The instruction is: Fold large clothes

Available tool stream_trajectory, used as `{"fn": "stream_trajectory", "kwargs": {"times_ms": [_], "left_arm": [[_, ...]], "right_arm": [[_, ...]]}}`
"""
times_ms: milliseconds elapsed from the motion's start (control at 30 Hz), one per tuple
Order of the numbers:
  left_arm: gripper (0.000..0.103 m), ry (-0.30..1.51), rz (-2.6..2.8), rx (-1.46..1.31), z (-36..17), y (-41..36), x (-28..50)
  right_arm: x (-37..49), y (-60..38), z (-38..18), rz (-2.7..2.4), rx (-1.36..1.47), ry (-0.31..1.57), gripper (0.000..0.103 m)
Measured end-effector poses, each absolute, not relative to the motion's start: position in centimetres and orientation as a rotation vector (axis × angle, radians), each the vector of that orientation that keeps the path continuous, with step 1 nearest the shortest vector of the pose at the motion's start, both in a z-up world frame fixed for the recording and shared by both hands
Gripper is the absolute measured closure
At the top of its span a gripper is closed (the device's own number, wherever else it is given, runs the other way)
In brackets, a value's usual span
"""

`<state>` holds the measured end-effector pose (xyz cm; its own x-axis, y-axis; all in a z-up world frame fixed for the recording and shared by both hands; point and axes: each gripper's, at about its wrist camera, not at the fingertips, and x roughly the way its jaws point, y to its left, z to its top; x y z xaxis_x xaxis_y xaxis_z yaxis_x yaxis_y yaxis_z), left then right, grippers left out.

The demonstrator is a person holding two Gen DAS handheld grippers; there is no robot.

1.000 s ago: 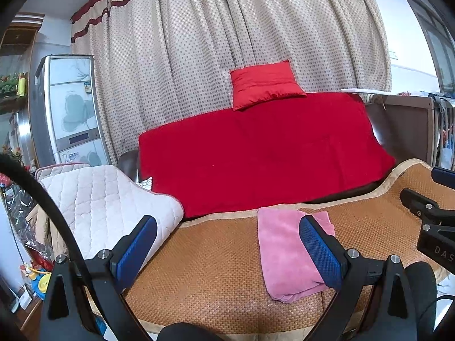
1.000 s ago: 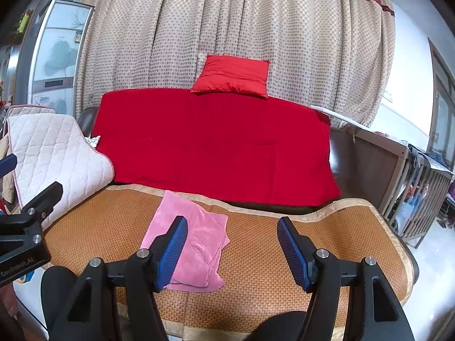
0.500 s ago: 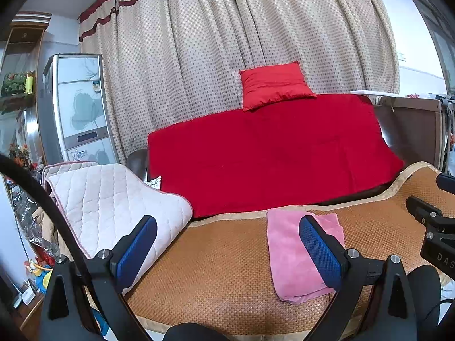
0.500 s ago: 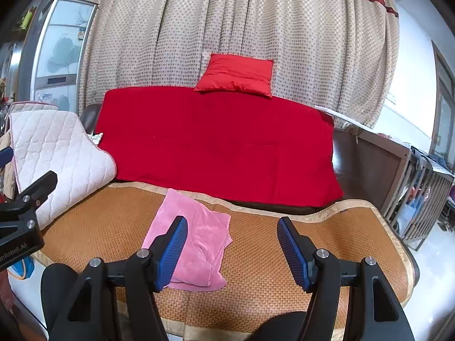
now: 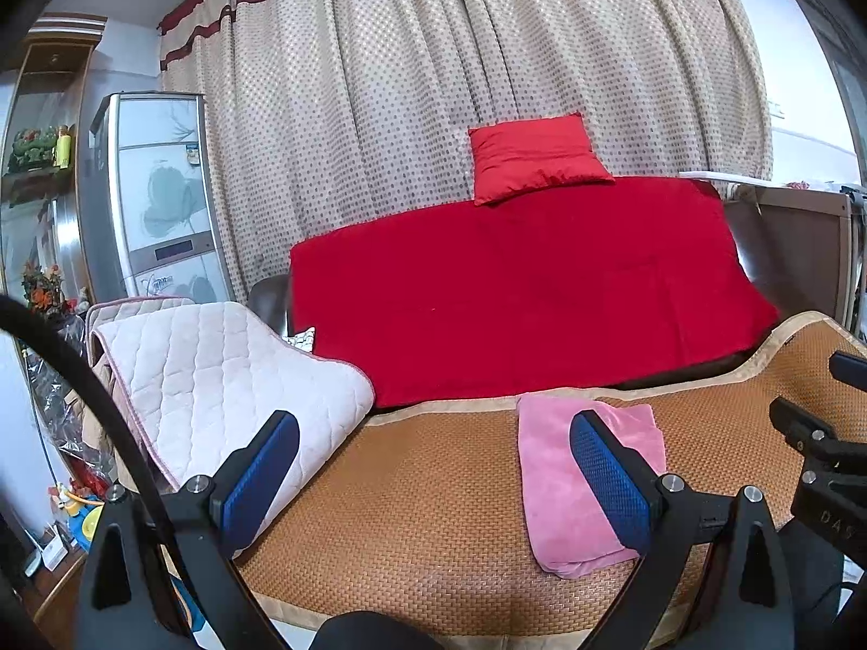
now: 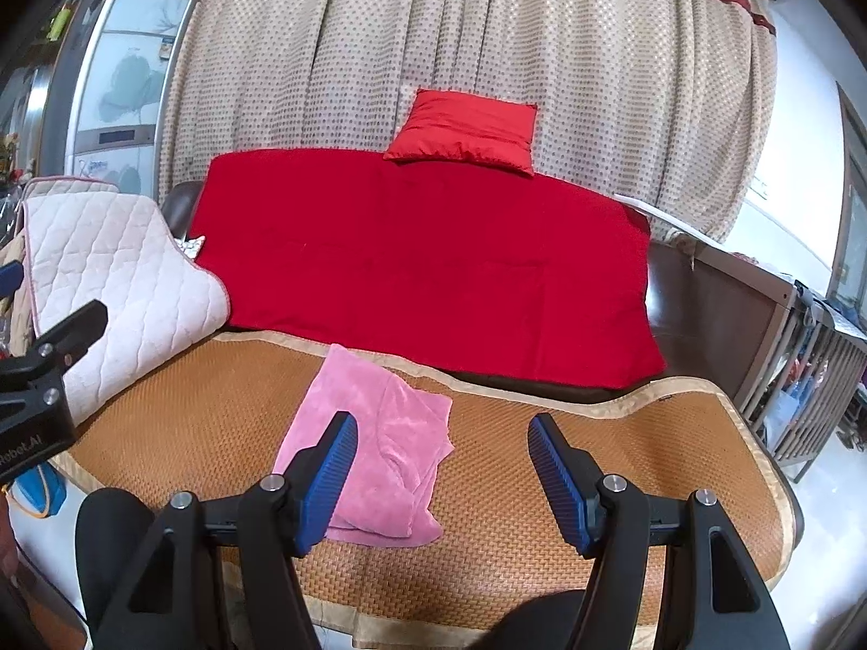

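Note:
A folded pink cloth (image 5: 547, 466) (image 6: 390, 433) lies flat on the woven brown mat (image 5: 433, 514) (image 6: 677, 433). My left gripper (image 5: 433, 428) hovers above the mat's near side, open, with nothing between its blue pads; the cloth lies behind its right finger (image 5: 612, 482). My right gripper (image 6: 441, 425) is also open and empty, and the cloth's right half shows between its fingers, farther away. Each gripper shows at the edge of the other's view: the right one (image 5: 813, 449) and the left one (image 6: 49, 357).
A quilted white pad (image 5: 217, 379) (image 6: 119, 281) drapes over the left end. Behind the mat a red blanket (image 5: 515, 292) (image 6: 422, 271) covers the sofa back, with a red cushion (image 5: 531, 157) on top. A dotted curtain hangs behind. A railed cot (image 6: 813, 368) stands at right.

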<state>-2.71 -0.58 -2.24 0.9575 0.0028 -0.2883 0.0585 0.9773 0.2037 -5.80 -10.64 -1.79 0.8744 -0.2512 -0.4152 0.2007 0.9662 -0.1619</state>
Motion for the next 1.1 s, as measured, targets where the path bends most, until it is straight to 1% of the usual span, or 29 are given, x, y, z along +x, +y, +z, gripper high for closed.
{"fn": "stream_trajectory", "kwargs": {"times_ms": [667, 1100], "left_arm": [[0.003, 0.312, -0.031, 0.21, -3.1, -0.6, -2.2], [0.003, 0.351, -0.044, 0.199, -4.3, -1.9, 1.0]], "right_arm": [[-4.0, -10.0, -3.5, -0.216, -0.126, 0.499, 0.034], [-0.1, -11.3, -5.1, -0.199, -0.087, 0.542, 0.034]]}}
